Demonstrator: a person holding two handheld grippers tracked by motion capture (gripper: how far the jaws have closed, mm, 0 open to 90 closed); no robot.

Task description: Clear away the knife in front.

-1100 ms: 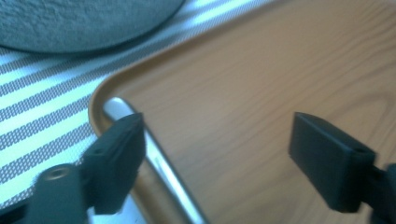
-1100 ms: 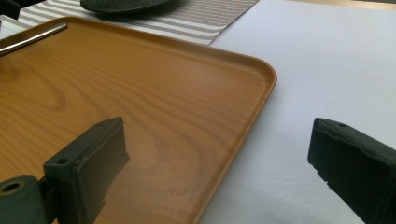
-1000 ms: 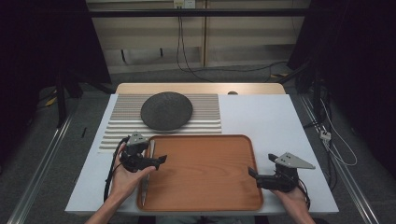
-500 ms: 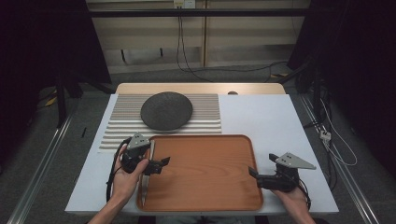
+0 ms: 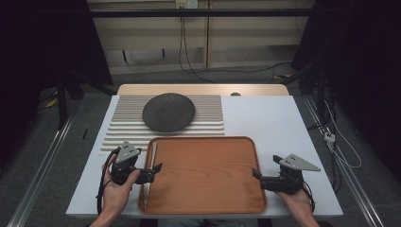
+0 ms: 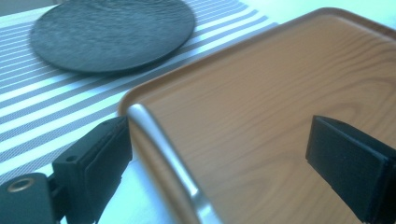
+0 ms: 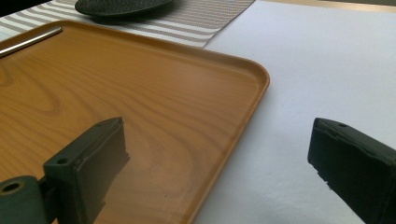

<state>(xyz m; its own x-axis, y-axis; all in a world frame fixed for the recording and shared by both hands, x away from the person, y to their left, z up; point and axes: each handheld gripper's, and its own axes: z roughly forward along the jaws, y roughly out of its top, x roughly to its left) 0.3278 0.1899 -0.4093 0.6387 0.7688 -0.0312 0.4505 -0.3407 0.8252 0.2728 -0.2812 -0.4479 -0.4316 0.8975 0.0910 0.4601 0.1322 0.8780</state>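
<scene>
1. Reading the scene for print, I find no legible writing on the wooden tray (image 5: 203,175), the dark plate (image 5: 169,111) or the striped mat (image 5: 208,113).
2. My left gripper (image 5: 153,169) sits at the tray's left edge with its jaws spread wide, gripping nothing; in the left gripper view one jaw stands outside the rim and the other over the wood, with the metal utensil (image 6: 163,158) between them.
3. My right gripper (image 5: 256,174) sits at the tray's right edge, jaws likewise apart and empty, straddling the rim (image 7: 243,116) in the right gripper view.
4. That utensil lies inside the tray along its left wall (image 5: 150,170).
5. Beyond the tray, the plate rests on the mat, on the white table (image 5: 269,118).
</scene>
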